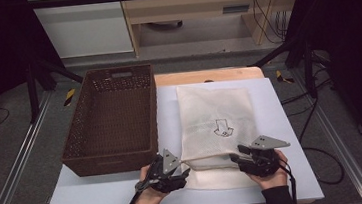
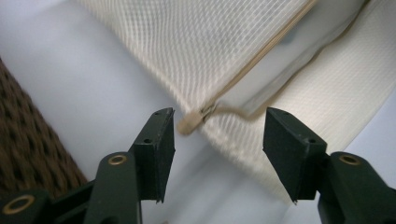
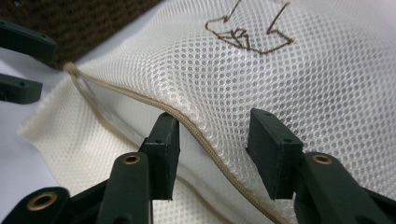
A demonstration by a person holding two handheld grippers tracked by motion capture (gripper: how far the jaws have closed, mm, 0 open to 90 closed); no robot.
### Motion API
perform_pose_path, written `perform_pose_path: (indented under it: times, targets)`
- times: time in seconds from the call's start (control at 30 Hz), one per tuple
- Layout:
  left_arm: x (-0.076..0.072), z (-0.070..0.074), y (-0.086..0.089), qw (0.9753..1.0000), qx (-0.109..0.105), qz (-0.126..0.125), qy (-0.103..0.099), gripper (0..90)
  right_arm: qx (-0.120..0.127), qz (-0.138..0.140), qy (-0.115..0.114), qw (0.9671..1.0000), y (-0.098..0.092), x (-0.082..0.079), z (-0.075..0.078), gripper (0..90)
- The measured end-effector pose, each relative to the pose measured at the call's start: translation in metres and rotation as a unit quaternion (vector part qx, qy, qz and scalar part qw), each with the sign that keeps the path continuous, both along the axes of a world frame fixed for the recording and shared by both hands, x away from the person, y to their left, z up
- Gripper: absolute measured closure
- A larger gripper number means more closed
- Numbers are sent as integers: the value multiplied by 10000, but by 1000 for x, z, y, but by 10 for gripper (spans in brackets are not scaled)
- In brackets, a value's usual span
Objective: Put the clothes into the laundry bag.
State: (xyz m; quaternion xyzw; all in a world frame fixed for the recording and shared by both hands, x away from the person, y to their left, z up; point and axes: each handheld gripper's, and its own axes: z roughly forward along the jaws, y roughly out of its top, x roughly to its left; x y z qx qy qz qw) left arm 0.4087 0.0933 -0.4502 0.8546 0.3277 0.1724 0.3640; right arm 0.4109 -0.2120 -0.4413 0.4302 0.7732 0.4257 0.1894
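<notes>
A cream mesh bag with a brown stitched emblem lies on the white table top. Its near end is unzipped, and the top layer arches above the bottom layer. My left gripper is at the bag's near left corner. It is open, and the tan zipper pull lies between its jaws, close to the left one. My right gripper is at the near right part of the opening. It is open, with its jaws astride the raised zipper edge and not closed on it.
A dark brown wicker basket stands left of the bag, its right wall nearly touching it. The table top's front edge runs just below both hands. A wooden strip shows behind the bag, and metal rails flank the table.
</notes>
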Motion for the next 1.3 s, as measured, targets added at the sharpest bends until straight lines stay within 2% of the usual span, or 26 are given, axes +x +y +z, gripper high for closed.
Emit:
perform_pose_path:
  times: [0.1,0.2,0.37,0.43,0.53,0.6,0.63,0.67,0.7,0.77,0.8,0.9,1.0,1.07,1.1,1.2,1.3]
  targets:
    - [5,-9,4,9999,-90,38,85,453,-242,-25,297,9993,5,2,-11,464]
    - [9,-15,7,9997,-120,62,211,531,-372,-96,357,9986,5,3,-18,434]
    - [9,-22,7,9996,-17,-19,295,647,-149,-224,206,9994,-8,-3,-10,379]
    - [8,-22,6,9995,-27,-76,312,700,-140,-416,111,9990,-19,-8,-8,378]
    - [6,-22,5,9995,32,-70,294,759,-297,-849,165,9958,-39,-13,-13,399]
    - [6,-23,4,9995,19,-66,302,784,-326,-1059,392,9931,-51,-14,-21,422]
    - [6,-23,4,9995,6,-65,312,803,-372,-1211,632,9899,-60,-12,-29,443]
    - [6,-23,5,9994,-27,-63,332,803,-372,-1211,632,9899,-60,-12,-29,443]
    - [6,-23,5,9993,-54,-55,355,807,-406,-1291,701,9883,-62,-10,-31,446]
    - [6,-23,6,9994,-57,-51,329,807,-369,-1283,827,9876,-65,-7,-35,460]
    - [5,-23,5,9995,-61,-43,302,806,-433,-1258,840,9875,-66,-5,-36,462]
    - [4,-24,5,9998,-56,-21,170,771,-561,-1263,732,9877,-67,-2,-37,449]
    - [5,-21,10,9996,-277,-20,66,723,-548,-1228,716,9883,-69,0,-37,427]
    - [4,-17,13,9994,-339,19,-7,660,-568,-1198,638,9891,-68,-2,-34,408]
    - [2,-14,15,9994,-351,31,-28,629,-528,-1173,578,9900,-68,-4,-32,391]
    - [-2,-8,20,9989,-465,-52,-92,543,-248,-992,212,9945,-68,-9,-22,348]
    - [-6,-5,26,9985,-496,-125,-171,485,33,-926,-33,9957,-71,-11,-18,302]
